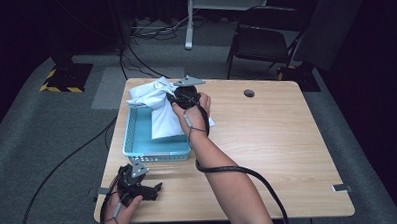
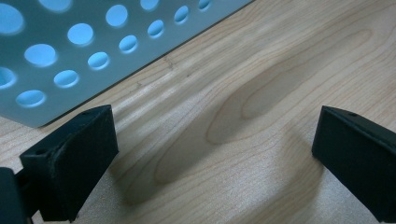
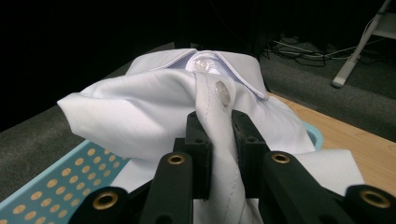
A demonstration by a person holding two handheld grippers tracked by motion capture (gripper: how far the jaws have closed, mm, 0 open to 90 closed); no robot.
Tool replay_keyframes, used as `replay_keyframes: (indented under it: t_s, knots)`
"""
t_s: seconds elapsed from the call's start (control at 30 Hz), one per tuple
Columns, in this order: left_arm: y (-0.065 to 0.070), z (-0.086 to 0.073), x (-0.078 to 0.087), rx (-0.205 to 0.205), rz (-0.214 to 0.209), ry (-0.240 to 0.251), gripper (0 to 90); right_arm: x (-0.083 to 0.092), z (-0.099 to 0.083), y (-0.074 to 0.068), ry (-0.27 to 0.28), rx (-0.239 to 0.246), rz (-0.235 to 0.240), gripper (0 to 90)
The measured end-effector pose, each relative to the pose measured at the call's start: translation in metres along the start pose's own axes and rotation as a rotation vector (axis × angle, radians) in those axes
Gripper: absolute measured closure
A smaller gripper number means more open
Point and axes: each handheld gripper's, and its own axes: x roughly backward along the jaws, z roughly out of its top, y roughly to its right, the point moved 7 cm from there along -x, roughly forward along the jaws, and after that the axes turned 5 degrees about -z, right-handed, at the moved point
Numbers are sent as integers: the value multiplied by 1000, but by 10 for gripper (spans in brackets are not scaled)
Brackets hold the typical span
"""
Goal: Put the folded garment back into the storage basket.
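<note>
Shirt pinched above the basket!
My right gripper (image 3: 218,140) clamps the white shirt (image 3: 154,107) placket over the blue basket (image 1: 138,155); left gripper (image 1: 150,187) rests spread nearside.

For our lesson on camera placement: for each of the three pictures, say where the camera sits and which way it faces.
High view: above the table, looking forward and down; both forearms and each hand-held gripper show.
Left gripper view: on the left hand-held gripper, facing tabletop and blue basket; open jaws.
Right gripper view: on the right hand-held gripper, facing the clamped white shirt.
Shared: the basket appears in all three views.
</note>
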Motion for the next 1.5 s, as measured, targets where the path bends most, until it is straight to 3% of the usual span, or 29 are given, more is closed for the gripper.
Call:
replay_keyframes:
  t_s: [0.73,0.77,0.83,0.9,1.0,1.5]
  knots:
    - [0,0,0,-2,1,0,2,-15,-20,-19,-57,-3,39,775]
    - [0,0,0,-1,1,0,2,-15,-22,-20,-66,-13,49,754]
    - [0,0,0,-1,1,0,2,-17,-25,-22,-89,-53,91,581]
    - [0,0,0,-1,1,0,2,-17,-24,-20,-71,-73,93,395]
    - [0,0,0,-1,1,0,2,-13,-20,-15,-54,-63,101,284]
    - [0,0,0,1,-1,-1,2,24,0,3,-13,-10,116,260]
